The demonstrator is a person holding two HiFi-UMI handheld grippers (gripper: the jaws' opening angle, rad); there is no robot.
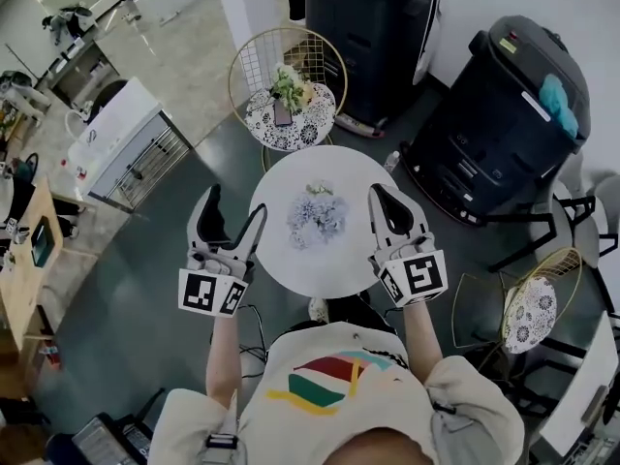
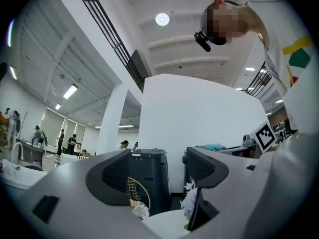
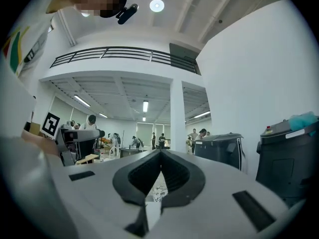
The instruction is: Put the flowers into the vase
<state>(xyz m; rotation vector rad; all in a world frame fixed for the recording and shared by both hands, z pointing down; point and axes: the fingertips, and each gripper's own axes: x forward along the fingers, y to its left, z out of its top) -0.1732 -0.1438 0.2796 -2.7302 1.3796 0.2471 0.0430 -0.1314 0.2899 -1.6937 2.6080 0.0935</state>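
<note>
A bunch of pale blue and white flowers (image 1: 318, 217) lies in the middle of the round white table (image 1: 281, 260). A smaller white bloom (image 1: 320, 189) sits just behind it. I cannot make out a vase from above. My left gripper (image 1: 238, 201) hovers at the table's left edge with its jaws apart and nothing between them. In the left gripper view that gripper (image 2: 159, 176) points level, and the flowers (image 2: 189, 201) show beside its right jaw. My right gripper (image 1: 381, 197) is at the table's right edge. Its (image 3: 160, 156) jaw tips meet, with nothing held.
Two dark wheeled bins (image 1: 373, 27) (image 1: 504, 114) stand behind the table. A gold wire side table (image 1: 291, 124) with a patterned top carries a green and white bouquet (image 1: 289, 87). A second patterned stool (image 1: 530, 313) is at the right, and a white cabinet (image 1: 126, 143) at the left.
</note>
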